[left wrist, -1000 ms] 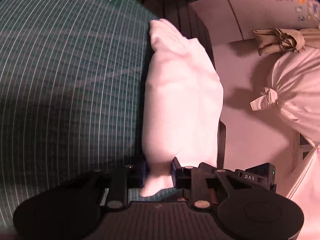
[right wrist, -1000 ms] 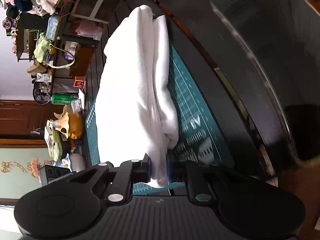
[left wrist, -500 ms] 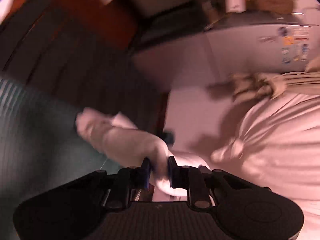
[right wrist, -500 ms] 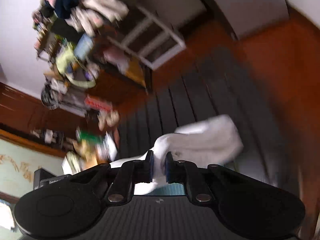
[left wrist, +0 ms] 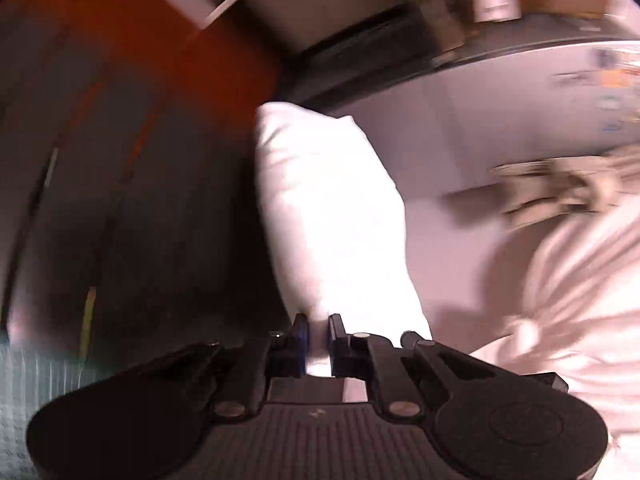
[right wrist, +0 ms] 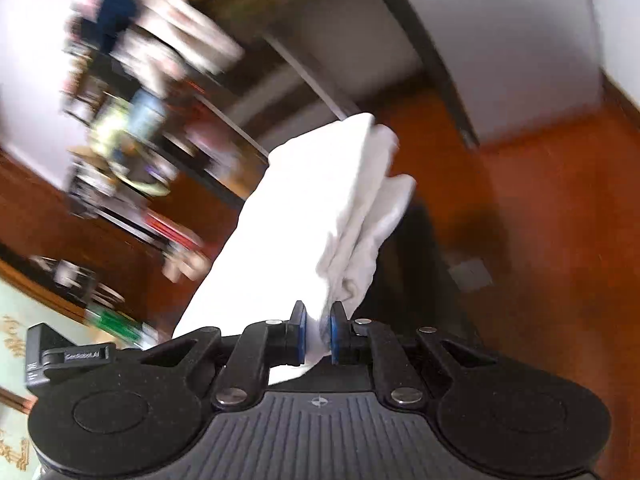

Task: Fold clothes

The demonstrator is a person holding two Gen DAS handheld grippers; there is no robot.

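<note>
While both grippers carry folded white garment (left wrist: 328,216) in mid-air, frame centre, left gripper (left wrist: 318,344) closing on its near edge, right gripper (right wrist: 318,334) pinching bunched corner (right wrist: 344,288). Risk: thin bite slips during fast swing; loose layers at right fall open, spoiling fold.

Reddish-brown wood floor (right wrist: 560,208); white wall (right wrist: 500,20); cluttered, motion-blurred shelves (right wrist: 132,92) at left; warm light.
</note>
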